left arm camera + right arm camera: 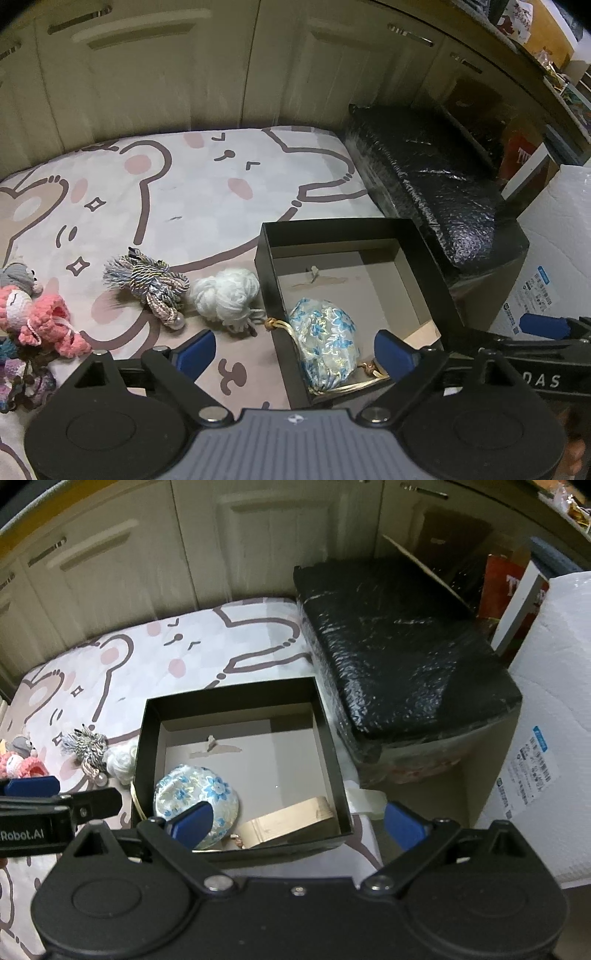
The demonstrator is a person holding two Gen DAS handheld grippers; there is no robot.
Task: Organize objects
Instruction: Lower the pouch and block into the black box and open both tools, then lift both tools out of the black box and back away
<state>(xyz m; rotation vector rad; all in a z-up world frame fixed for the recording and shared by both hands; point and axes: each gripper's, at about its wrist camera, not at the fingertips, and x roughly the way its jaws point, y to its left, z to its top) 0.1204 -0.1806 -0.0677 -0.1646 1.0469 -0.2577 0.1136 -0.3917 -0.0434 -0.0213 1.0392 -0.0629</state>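
A black open box point(432, 266) point(332, 746) stands on the cartoon-print bed cover. Inside lie a blue-flowered pouch point(325, 341) point(199, 790) with a gold cord and a pale wooden piece point(291, 819). Left of the box lie a white yarn ball point(227, 295) point(120, 762), a striped tassel knot point(147, 282) point(86, 747) and pink crochet dolls point(37, 317) point(22, 766). My left gripper point(295, 354) is open and empty, hovering over the box's near left corner. My right gripper point(295, 825) is open and empty above the box's near edge.
A black plastic-wrapped block point(436, 184) point(399, 646) sits right of the box. A white foam-wrapped package point(554, 258) point(546, 709) stands at far right. Cream cabinet doors point(166, 74) rise behind the bed cover point(207, 199).
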